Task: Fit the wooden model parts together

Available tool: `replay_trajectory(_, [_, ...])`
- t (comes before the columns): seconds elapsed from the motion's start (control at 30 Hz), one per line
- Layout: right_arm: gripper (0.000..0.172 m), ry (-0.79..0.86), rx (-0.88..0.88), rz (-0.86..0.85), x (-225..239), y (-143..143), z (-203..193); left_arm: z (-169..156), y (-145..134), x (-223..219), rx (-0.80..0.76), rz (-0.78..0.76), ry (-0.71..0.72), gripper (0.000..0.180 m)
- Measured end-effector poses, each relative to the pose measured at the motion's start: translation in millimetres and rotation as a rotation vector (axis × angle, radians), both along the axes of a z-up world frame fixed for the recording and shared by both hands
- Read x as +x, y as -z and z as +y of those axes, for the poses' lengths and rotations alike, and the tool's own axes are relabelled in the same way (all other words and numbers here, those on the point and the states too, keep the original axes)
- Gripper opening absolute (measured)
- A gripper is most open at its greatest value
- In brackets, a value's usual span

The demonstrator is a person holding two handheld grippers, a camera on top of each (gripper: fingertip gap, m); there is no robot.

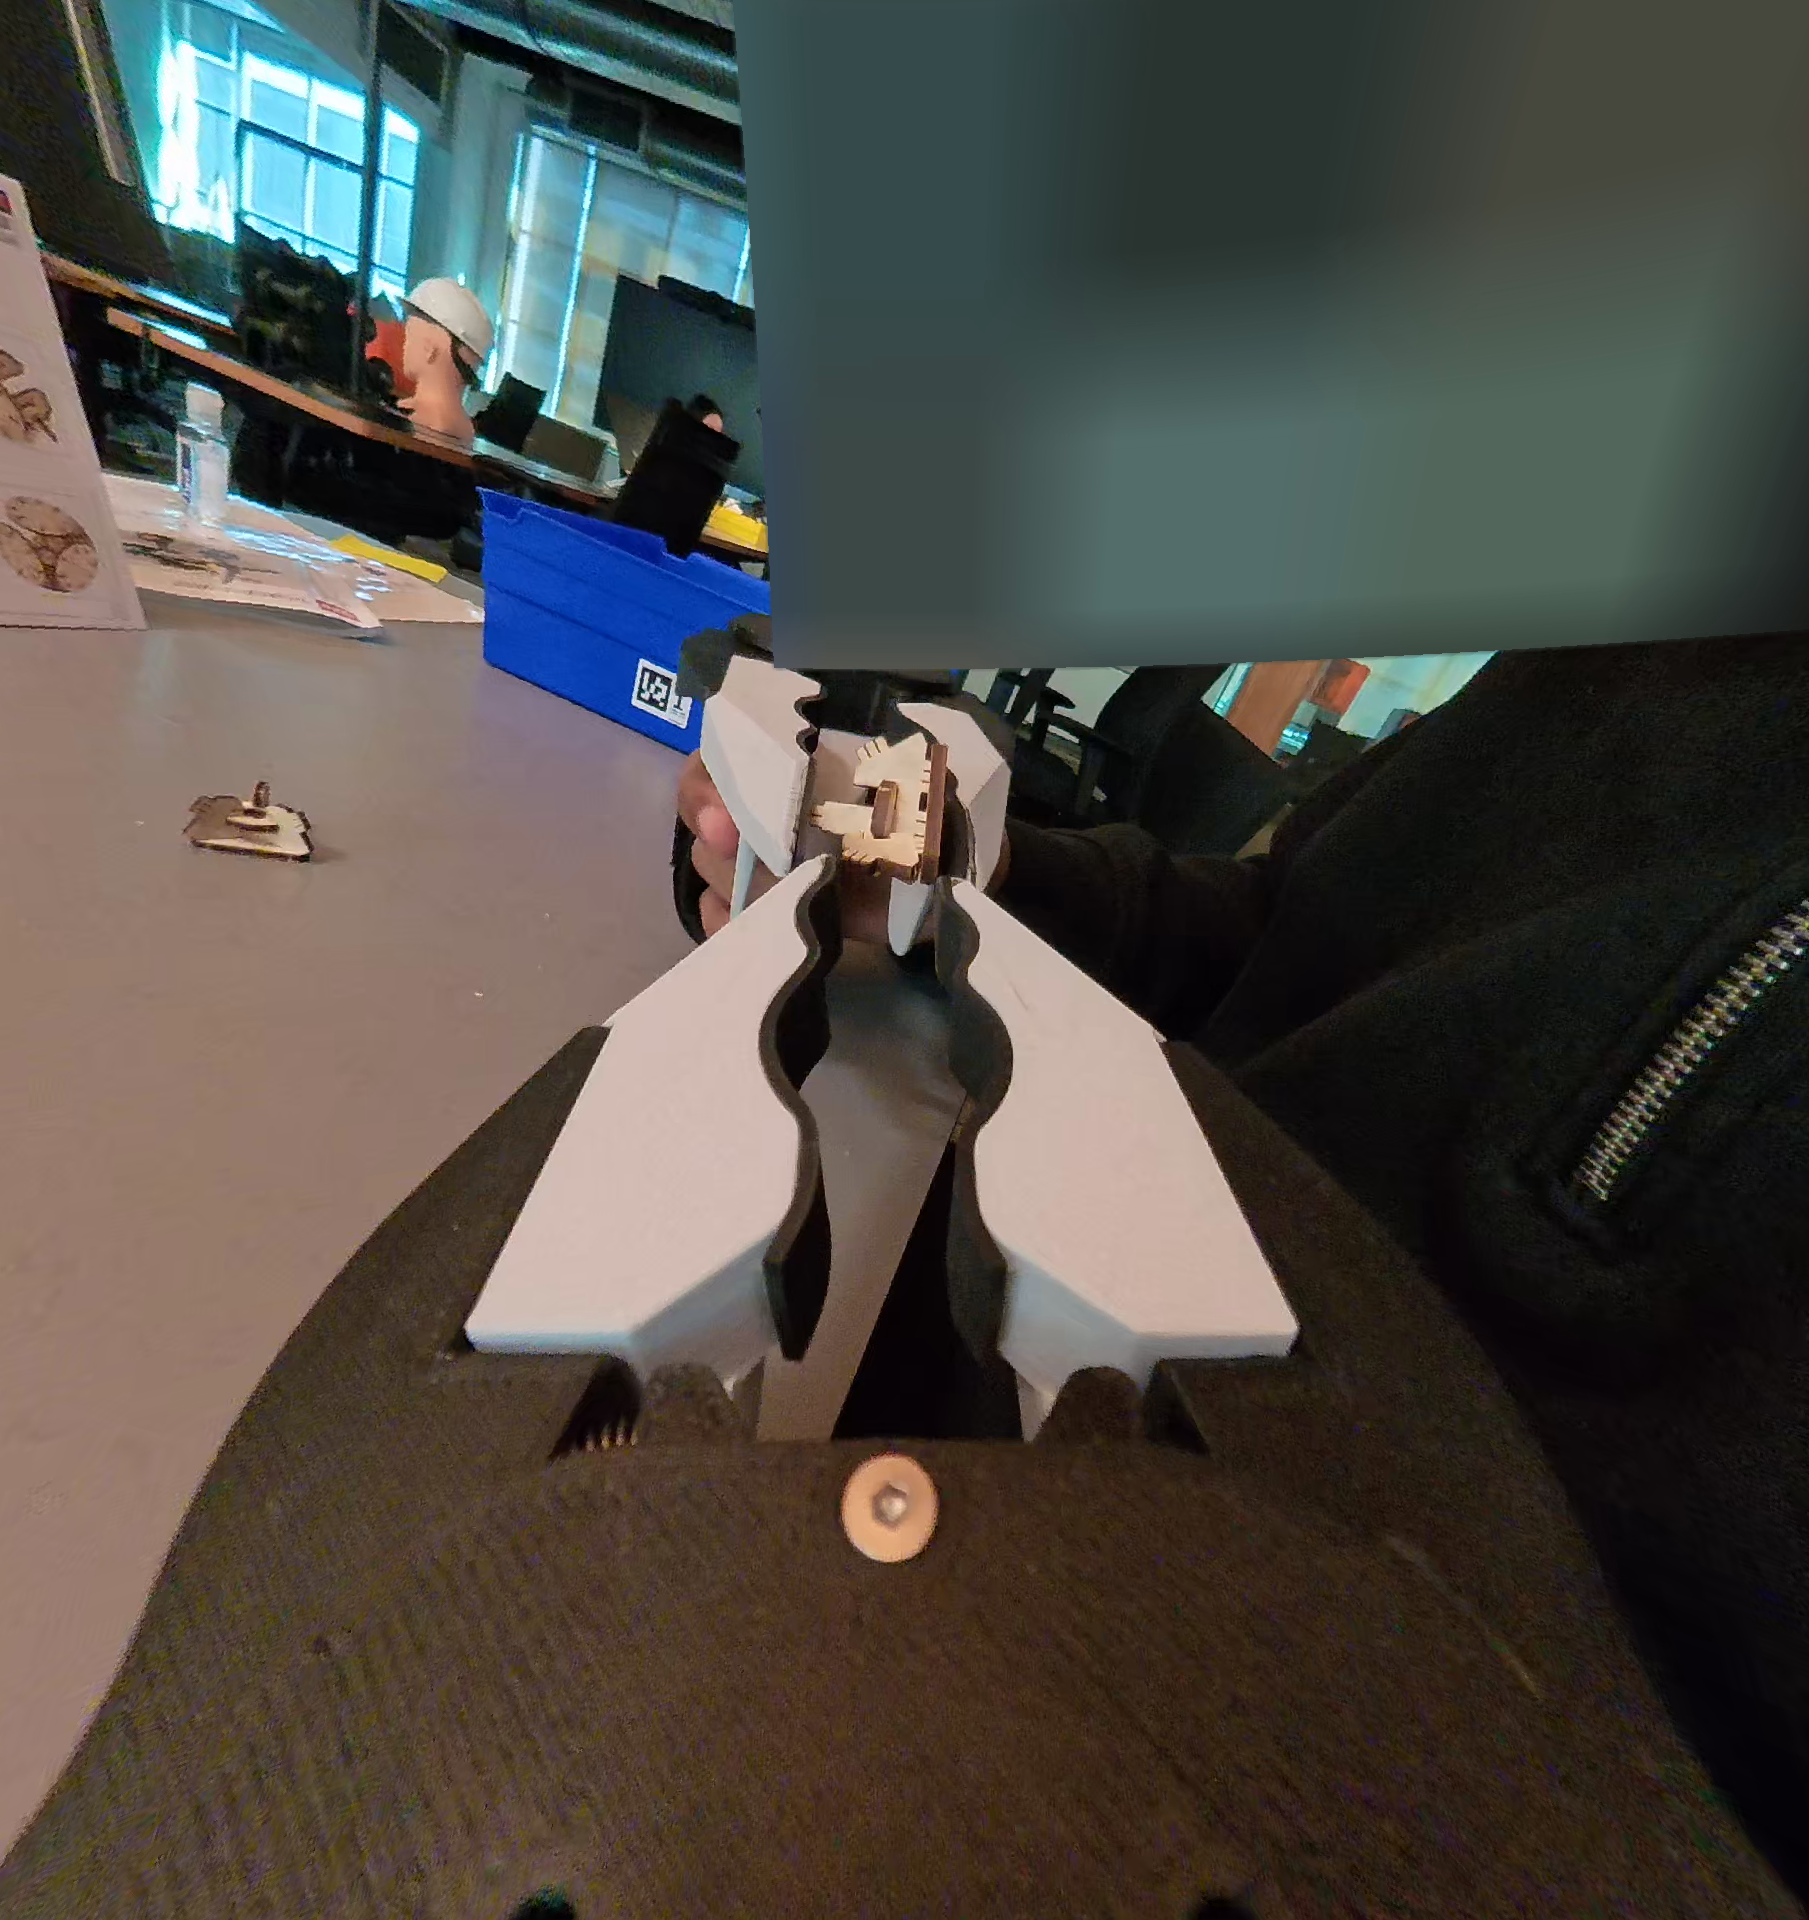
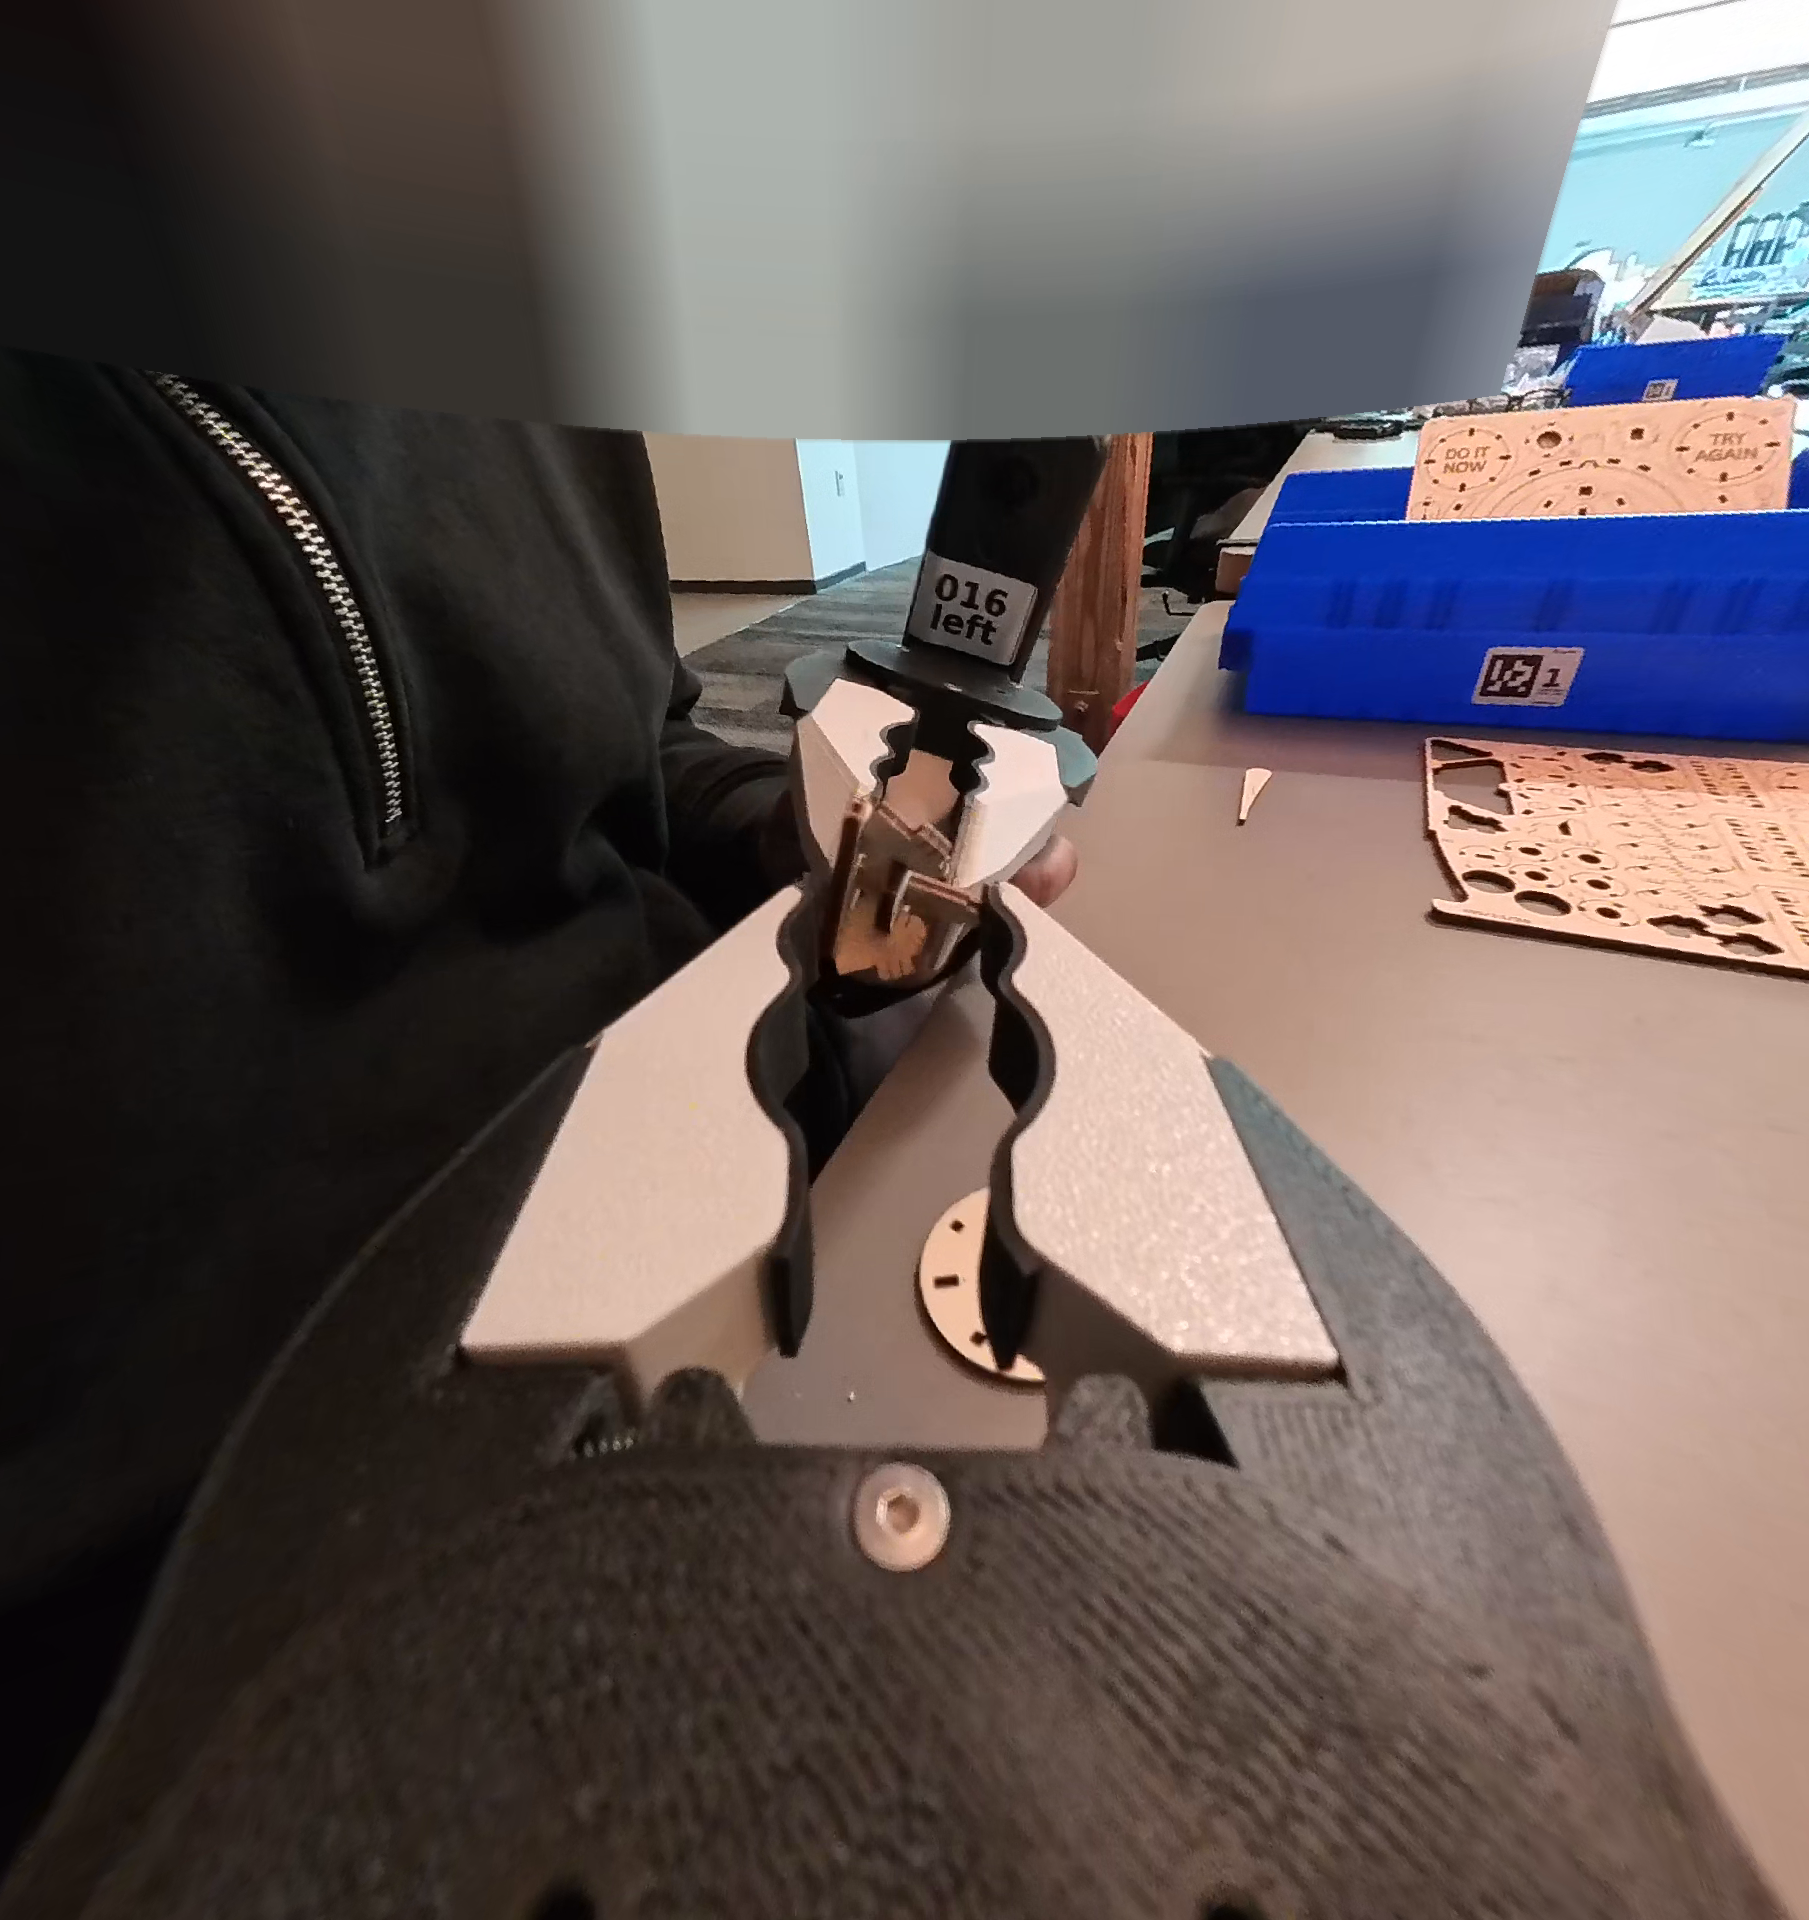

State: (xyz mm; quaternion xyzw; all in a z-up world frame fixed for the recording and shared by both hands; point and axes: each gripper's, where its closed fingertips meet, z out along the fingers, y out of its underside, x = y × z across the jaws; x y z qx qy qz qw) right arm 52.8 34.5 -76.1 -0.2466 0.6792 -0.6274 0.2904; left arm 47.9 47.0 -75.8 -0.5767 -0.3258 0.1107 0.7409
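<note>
A small wooden assembly [image 1: 884, 810], a toothed light-wood part with a peg on a dark-edged disc, is held in the air between the two grippers, which face each other. My left gripper [image 1: 887, 883] is shut on its narrower lower end. In the left wrist view the right gripper's fingers [image 1: 765, 769] press on the assembly from both sides. In the right wrist view my right gripper [image 2: 892, 904] is shut on the assembly [image 2: 869, 945]. The left gripper's fingers [image 2: 1014, 800] clamp its upper part just beyond. A hand shows behind each far gripper.
The grey table [image 1: 256, 1039] carries a loose wooden part [image 1: 251, 826], a blue bin [image 1: 588, 613], a printed sheet [image 1: 17, 416] and a bottle [image 1: 202, 457]. A cut plywood sheet [image 2: 1658, 862], a wooden disc [image 2: 957, 1278], a sliver [image 2: 1255, 790] and another blue bin [image 2: 1544, 623] show. A black jacket [image 2: 256, 831] is close. Only a small space, under 4 cm, lies between the two pairs of fingers.
</note>
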Motion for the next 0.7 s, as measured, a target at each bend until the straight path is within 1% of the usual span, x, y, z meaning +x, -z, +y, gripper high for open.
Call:
replay_trajectory(0.13, [0.029, 0.006, 0.023, 0.02, -0.5, 2.7, -0.6, -0.7, 1.8, -0.5, -0.011, -0.002, -0.001, 0.016])
replay_trajectory(0.4, [0.048, 0.033, 0.05, 0.068, -4.8, 4.0, -1.6, -2.0, 3.4, -0.8, -0.016, -0.006, -0.003, 0.015])
replay_trajectory(0.5, [0.053, 0.04, 0.064, 0.089, -11.3, -1.2, 3.3, -3.3, 5.0, -1.8, -0.034, -0.011, -0.011, 0.015])
replay_trajectory(0.53, [0.047, 0.011, 0.07, 0.103, -10.1, -4.3, 8.8, -3.1, 5.9, -1.9, -0.045, -0.012, -0.011, 0.015])
replay_trajectory(0.57, [0.032, -0.027, 0.071, 0.128, -7.9, -7.6, 14.9, -2.3, 7.3, -1.0, -0.06, -0.011, -0.003, 0.0])
replay_trajectory(0.63, [0.0, -0.065, 0.072, 0.215, -5.4, -9.7, 22.7, -1.9, 10.6, -1.2, -0.084, -0.016, -0.004, 0.0])
replay_trajectory(0.67, [0.0, -0.049, 0.078, 0.26, -6.1, -8.7, 21.8, -2.1, 10.6, -1.4, -0.088, -0.014, -0.007, 0.0])
replay_trajectory(0.7, [0.005, -0.028, 0.08, 0.294, -6.2, -7.6, 19.5, -3.2, 10.9, -2.5, -0.09, -0.015, -0.019, 0.0])
